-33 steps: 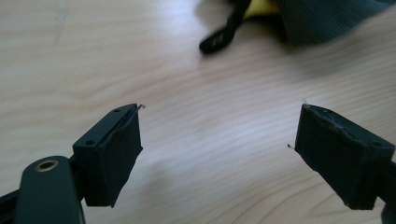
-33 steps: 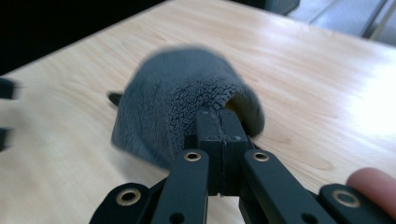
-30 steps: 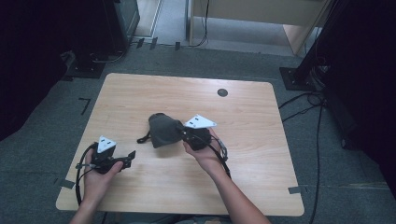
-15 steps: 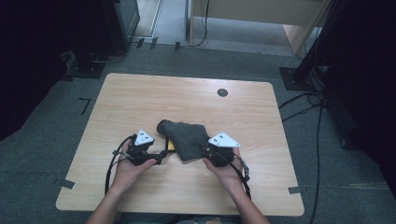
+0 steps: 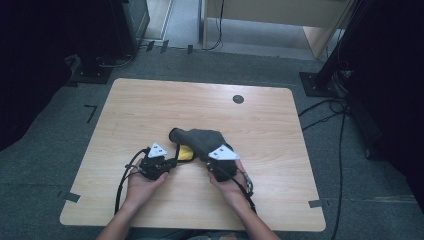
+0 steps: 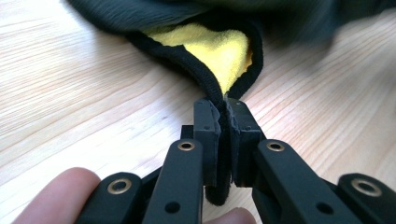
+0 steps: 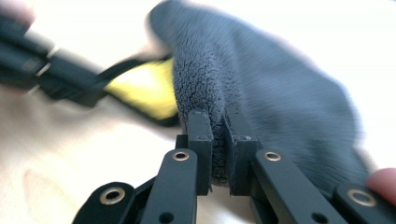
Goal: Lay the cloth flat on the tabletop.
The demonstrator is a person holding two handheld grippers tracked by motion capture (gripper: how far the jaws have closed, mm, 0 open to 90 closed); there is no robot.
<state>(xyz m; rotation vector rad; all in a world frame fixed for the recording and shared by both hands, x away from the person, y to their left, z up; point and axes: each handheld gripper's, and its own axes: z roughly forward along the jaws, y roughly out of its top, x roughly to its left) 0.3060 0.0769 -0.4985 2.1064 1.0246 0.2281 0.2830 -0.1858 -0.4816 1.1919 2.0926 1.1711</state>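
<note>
Left claw (image 6: 223, 105) clamps cloth (image 5: 202, 141) hem | right claw (image 7: 219, 116) likewise | wooden table (image 5: 150, 110), grey carpet (image 5: 45, 155)

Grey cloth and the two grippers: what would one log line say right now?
left gripper: jaws just closed on black hem | right gripper: pinching grey cloth | cloth on table

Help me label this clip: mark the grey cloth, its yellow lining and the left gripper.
grey cloth (image 5: 202, 139), high view, fleecy top.
yellow lining (image 6: 219, 49), left gripper view, exposed inside.
left gripper (image 6: 223, 109), left gripper view, between its fingertips.
</note>
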